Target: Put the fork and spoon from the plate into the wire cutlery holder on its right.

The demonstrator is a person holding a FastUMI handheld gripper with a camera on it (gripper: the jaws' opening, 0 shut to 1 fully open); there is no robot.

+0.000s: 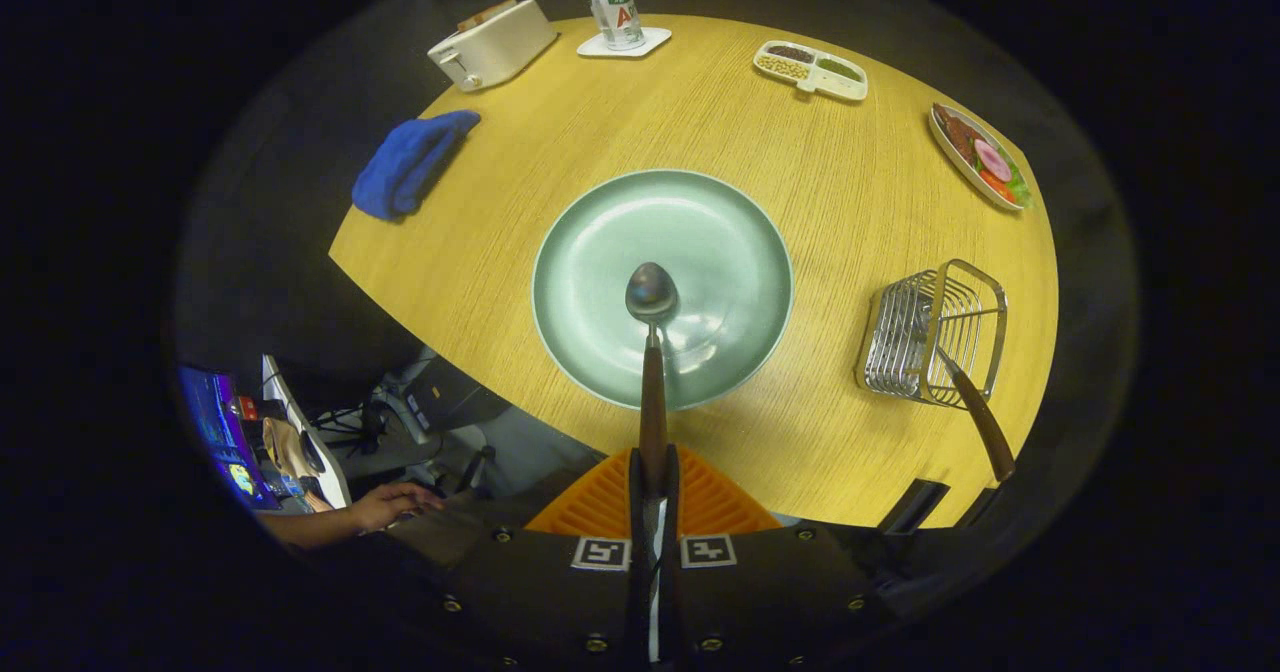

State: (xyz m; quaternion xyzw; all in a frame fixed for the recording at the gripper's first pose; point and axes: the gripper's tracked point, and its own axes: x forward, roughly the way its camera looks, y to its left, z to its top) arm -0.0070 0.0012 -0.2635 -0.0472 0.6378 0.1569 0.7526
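My gripper (653, 472) is shut on the brown handle of the spoon (651, 352), both fingers pressing on it. The spoon points straight ahead and is lifted, its metal bowl hanging over the middle of the pale green plate (590, 252) below. To the plate's right stands the wire cutlery holder (930, 332) on the wooden table (800, 152). The fork (975, 407) leans in the holder, its brown handle sticking out toward the table's near edge, its tines hidden among the wires.
A blue cloth (408, 162) lies left of the plate. At the back stand a white toaster (490, 44), a bottle on a coaster (615, 12), a divided snack tray (812, 69) and a food dish (980, 155). A person's hand (385, 504) rests beyond the table's edge.
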